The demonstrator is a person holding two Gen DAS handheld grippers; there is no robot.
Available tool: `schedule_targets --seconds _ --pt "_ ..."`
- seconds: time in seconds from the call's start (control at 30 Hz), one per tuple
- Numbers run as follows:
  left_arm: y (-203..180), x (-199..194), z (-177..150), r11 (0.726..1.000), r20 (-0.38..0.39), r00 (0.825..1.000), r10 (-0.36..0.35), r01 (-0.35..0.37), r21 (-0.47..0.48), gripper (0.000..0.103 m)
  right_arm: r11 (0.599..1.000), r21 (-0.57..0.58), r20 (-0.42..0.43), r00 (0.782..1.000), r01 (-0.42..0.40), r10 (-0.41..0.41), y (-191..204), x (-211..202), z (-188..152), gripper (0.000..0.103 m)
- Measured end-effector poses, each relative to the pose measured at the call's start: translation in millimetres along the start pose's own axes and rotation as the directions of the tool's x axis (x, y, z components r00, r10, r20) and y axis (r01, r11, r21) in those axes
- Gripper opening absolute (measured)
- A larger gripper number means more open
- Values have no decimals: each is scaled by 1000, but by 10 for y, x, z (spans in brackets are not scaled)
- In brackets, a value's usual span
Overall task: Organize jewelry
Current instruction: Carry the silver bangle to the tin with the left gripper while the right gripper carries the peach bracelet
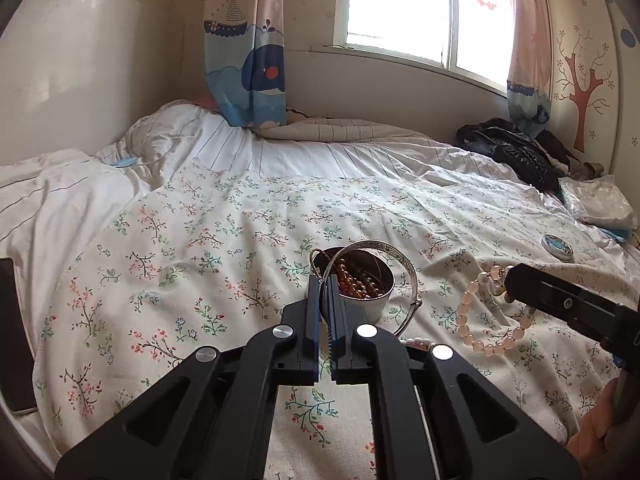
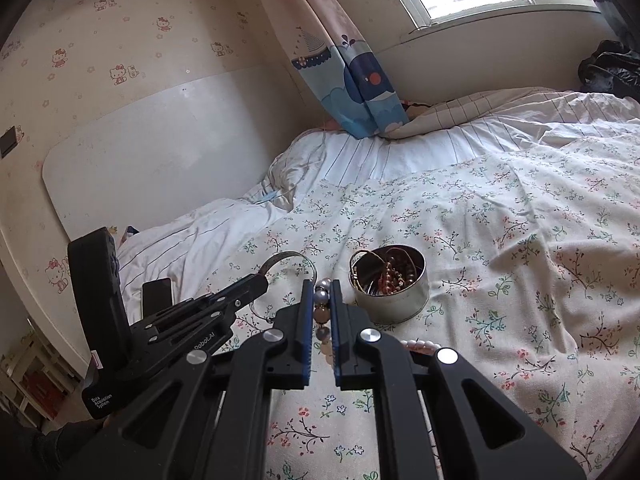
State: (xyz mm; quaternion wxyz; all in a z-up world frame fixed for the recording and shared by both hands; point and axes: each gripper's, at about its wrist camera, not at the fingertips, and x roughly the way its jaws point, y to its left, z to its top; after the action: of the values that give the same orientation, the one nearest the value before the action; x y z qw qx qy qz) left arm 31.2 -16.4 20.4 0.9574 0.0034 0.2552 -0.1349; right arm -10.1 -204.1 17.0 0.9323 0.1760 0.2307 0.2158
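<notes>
A small round metal tin stands on the floral bedspread and holds several brown bead strands and thin bangles. My left gripper is shut on a silver engraved bangle and holds it upright just in front of the tin; the bangle also shows in the right wrist view. My right gripper is shut on a pink bead bracelet, lifted off the bed to the right of the tin. A pale bead strand lies by the right gripper.
A small round compact with a blue lid lies on the bedspread at the right. A black jacket and a plastic bag lie at the bed's far right. A dark phone lies at the left bed edge.
</notes>
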Motion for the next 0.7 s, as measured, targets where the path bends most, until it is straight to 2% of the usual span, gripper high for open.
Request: schedule_targets --seconds 0.7 --pt "-81 223 72 1000 -2 1000 27 -27 -5 3 1000 22 40 999 -8 8 -125 78 130 9"
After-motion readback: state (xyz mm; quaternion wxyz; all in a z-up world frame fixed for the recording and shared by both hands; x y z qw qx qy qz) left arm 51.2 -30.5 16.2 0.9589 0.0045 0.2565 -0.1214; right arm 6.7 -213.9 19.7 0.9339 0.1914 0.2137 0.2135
